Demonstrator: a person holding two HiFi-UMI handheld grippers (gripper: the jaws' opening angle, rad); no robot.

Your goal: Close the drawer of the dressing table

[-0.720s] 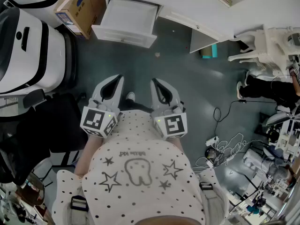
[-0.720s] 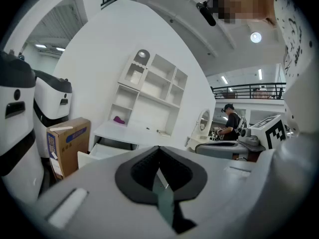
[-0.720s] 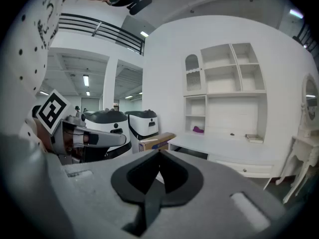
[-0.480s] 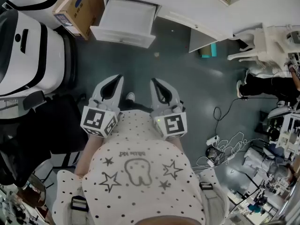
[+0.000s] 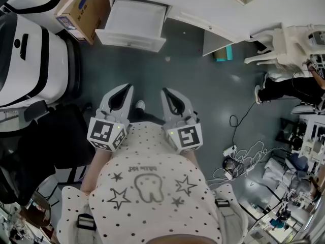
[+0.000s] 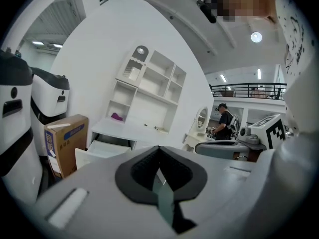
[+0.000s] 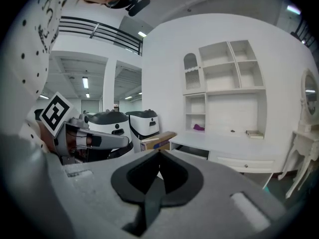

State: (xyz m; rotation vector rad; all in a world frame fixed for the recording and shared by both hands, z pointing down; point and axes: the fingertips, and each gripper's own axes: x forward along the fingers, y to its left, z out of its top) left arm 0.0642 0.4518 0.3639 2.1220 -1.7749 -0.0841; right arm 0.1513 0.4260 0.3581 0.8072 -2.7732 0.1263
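1. The drawer [image 5: 133, 20] has drifted slightly up the head view; nothing has touched it.
2. Left gripper [image 5: 126, 87] and right gripper [image 5: 165, 91]: jaws pressed together, empty.
3. The drawer hangs open from the desk [image 5: 203, 4], well ahead; approach comes first.

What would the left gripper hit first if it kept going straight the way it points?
Probably the front of the open drawer of the dressing table; only bare floor shows between it and the left gripper. Depth is unclear, so that is a guess.
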